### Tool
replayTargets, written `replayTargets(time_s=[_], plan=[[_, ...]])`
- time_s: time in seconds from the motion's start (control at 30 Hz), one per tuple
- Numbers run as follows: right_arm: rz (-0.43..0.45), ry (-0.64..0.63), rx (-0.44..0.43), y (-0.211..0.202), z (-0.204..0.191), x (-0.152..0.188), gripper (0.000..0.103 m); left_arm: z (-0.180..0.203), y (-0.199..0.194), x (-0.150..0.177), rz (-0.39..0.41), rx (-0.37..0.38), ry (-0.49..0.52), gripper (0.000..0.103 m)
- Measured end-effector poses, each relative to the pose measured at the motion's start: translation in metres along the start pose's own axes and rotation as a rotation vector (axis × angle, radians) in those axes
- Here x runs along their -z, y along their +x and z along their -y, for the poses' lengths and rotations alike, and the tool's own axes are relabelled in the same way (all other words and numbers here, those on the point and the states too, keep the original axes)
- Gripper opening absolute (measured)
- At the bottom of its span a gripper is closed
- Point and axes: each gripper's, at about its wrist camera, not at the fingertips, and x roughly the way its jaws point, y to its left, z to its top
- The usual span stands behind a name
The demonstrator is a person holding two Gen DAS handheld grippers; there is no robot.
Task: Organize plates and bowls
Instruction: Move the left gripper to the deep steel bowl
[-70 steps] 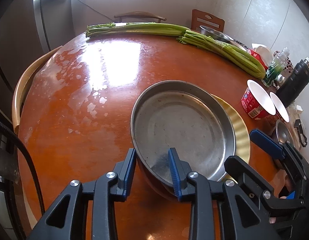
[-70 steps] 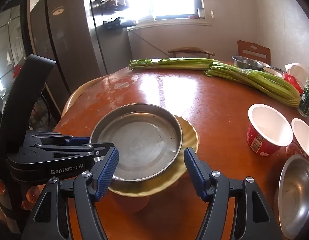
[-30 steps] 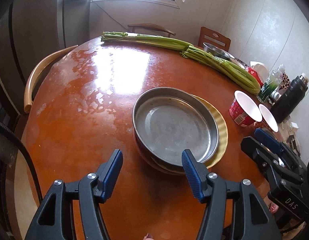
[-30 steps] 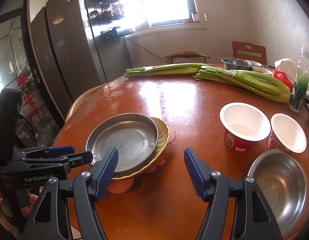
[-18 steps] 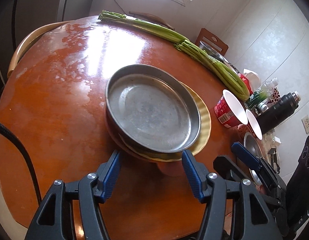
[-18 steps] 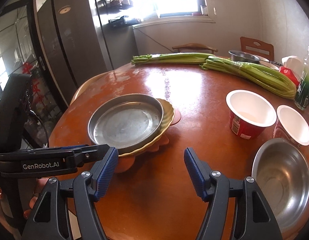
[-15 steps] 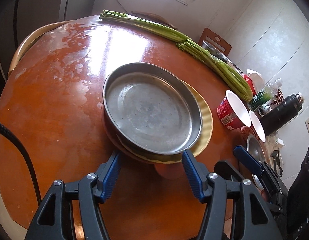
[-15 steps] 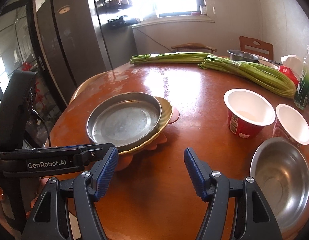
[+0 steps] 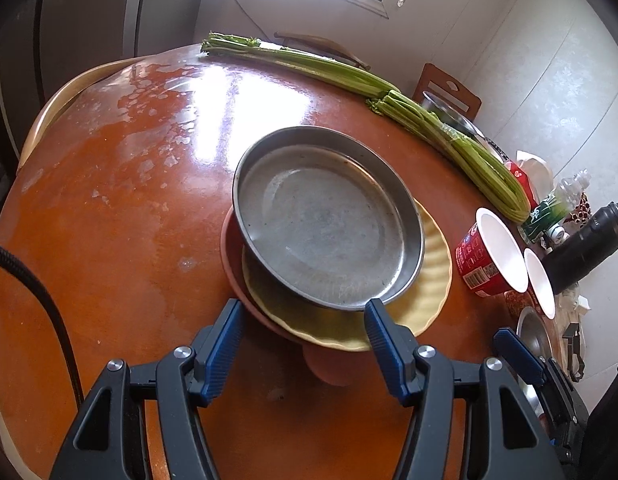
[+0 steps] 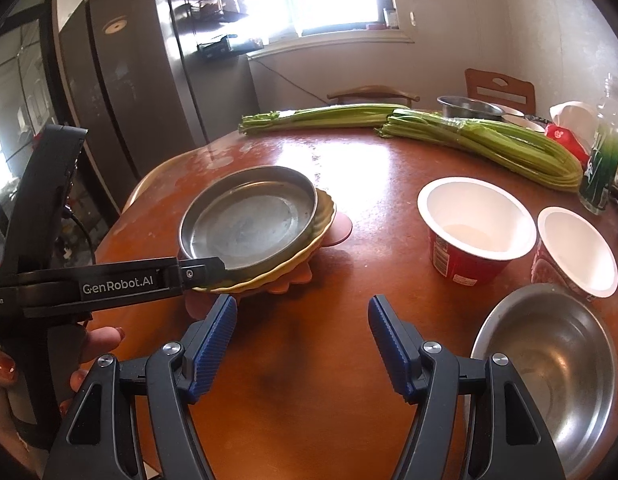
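A round metal pan (image 9: 329, 220) sits on a scalloped yellow plate (image 9: 433, 280), which rests on a pink plate (image 9: 231, 264) on the orange table. My left gripper (image 9: 303, 320) stands open, its blue pads on either side of the stack's near edge without pressing it. In the right wrist view the same pan (image 10: 249, 216) lies at the left, with the left gripper's fingers (image 10: 201, 270) reaching its near rim. My right gripper (image 10: 301, 320) is open over bare table, between the stack and a steel bowl (image 10: 549, 364).
Two red cups with white insides (image 10: 475, 220) (image 10: 575, 248) stand right of the stack. Celery bunches (image 10: 489, 140) lie across the far side. A green bottle (image 10: 603, 160), a black flask (image 9: 585, 248) and another steel bowl (image 10: 469, 106) crowd the right edge. Chairs ring the table.
My left gripper widened and drew back from the pan, then came forward and down until its tips reached the stack's near edge. My right gripper drifted slightly lower, still open.
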Motion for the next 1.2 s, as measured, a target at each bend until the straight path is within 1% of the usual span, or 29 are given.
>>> replayTargets(time_s=[0.07,0.23,0.3,0.4,0.57,0.7,0.87,0.97,1.1,1.2], plan=[[0.005,0.003,0.008,-0.002,0.006,-0.003,0.070,0.000,0.000,-0.001,0.010,0.002,-0.011,0.062],[0.027,0.010,0.018,-0.015,0.022,-0.007,0.070,0.000,-0.009,0.001,0.053,-0.025,-0.041,0.062],[0.040,0.013,0.026,-0.023,0.030,-0.008,0.070,0.000,-0.017,0.004,0.077,-0.052,-0.051,0.062],[0.063,0.013,0.042,-0.036,0.041,-0.010,0.070,0.008,-0.039,0.008,0.144,-0.104,-0.036,0.062],[0.113,0.036,0.071,-0.065,0.063,-0.011,0.070,0.037,-0.068,0.016,0.217,-0.097,0.036,0.062],[0.145,0.056,0.098,-0.086,0.081,-0.010,0.070,0.065,-0.078,0.022,0.243,-0.068,0.076,0.063],[0.152,0.079,0.143,-0.103,0.102,-0.001,0.070,0.107,-0.077,0.034,0.231,-0.010,0.156,0.063],[0.149,0.094,0.155,-0.111,0.113,0.006,0.070,0.131,-0.072,0.044,0.210,0.002,0.199,0.063],[0.144,0.114,0.175,-0.119,0.129,0.015,0.070,0.153,-0.065,0.055,0.190,0.014,0.239,0.063],[0.128,0.146,0.167,-0.122,0.141,0.021,0.070,0.167,-0.059,0.062,0.173,0.024,0.263,0.063]])
